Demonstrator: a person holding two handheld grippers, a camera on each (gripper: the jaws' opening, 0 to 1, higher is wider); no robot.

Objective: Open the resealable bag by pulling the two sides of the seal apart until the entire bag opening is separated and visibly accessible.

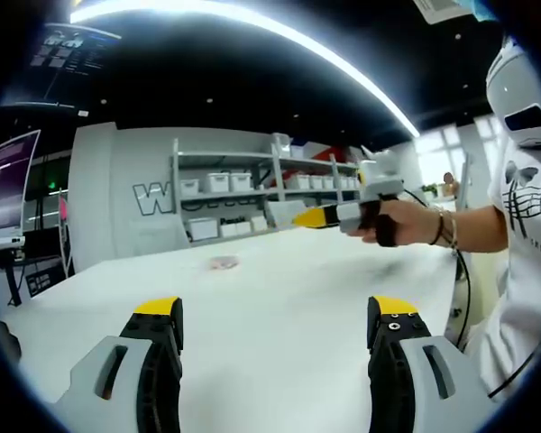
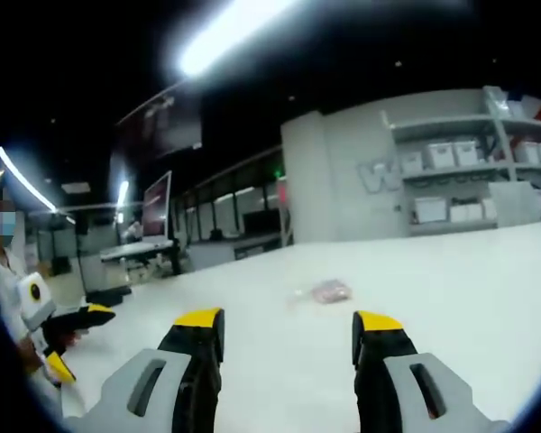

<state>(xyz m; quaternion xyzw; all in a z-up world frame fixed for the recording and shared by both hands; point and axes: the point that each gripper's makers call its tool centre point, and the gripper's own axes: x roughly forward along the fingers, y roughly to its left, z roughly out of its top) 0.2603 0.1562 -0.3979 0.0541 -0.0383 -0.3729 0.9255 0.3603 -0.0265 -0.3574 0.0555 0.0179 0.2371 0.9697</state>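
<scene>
A small clear resealable bag [image 1: 224, 263] with pinkish contents lies flat on the white table [image 1: 279, 298], far ahead of my left gripper [image 1: 276, 311], whose yellow-tipped jaws stand wide open and empty. A hand holds my right gripper [image 1: 312, 217] above the table at the right, well clear of the bag. In the right gripper view the bag [image 2: 331, 290] lies ahead and slightly right of centre, beyond the open, empty right gripper [image 2: 288, 321]. The left gripper [image 2: 76, 341] shows at the far left with its jaws apart.
Grey shelves [image 1: 252, 194] with white bins stand behind the table. A monitor [image 2: 158, 206] and desks sit at the back left. A person in a white T-shirt [image 1: 527, 244] stands at the table's right edge. The white table [image 2: 469, 289] stretches wide around the bag.
</scene>
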